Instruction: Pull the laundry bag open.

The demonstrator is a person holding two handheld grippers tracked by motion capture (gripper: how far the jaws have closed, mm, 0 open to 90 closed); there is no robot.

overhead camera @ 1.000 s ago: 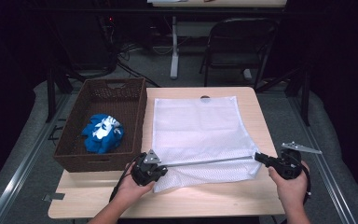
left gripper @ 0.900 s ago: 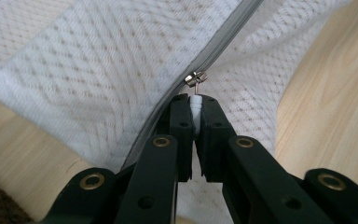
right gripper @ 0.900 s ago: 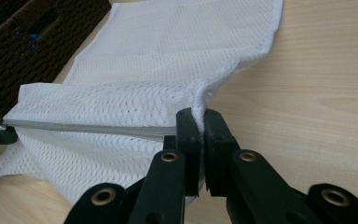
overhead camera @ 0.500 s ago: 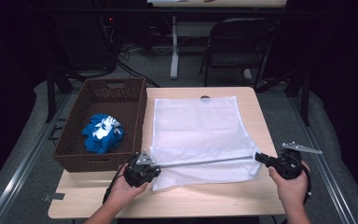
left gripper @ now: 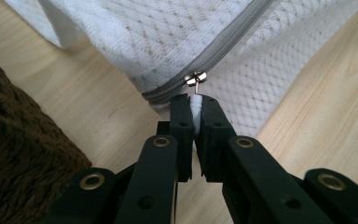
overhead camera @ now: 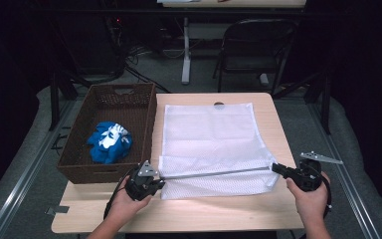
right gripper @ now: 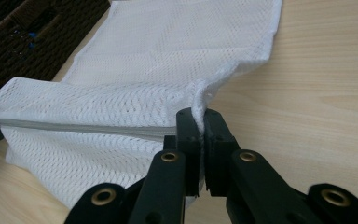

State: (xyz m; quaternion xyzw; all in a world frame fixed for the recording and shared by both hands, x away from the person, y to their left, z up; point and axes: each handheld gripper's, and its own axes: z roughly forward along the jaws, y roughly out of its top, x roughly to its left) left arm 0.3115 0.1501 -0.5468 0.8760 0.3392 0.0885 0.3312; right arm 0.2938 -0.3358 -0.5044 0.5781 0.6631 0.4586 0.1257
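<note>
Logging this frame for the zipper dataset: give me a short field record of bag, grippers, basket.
bag: white mesh laundry bag flat on wooden table, near edge lifted
zipper: grey, stretched between the two grippers
left hand-held gripper: shut on white zipper pull, at the bag's left end
right hand-held gripper: shut on bag's right corner
basket: brown wicker basket, left of bag
basket contents: blue and white cloth bundle

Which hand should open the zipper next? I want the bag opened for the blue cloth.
Left: its tongs already pinch the zipper pull, while the right tongs hold the mesh bag corner.
</note>
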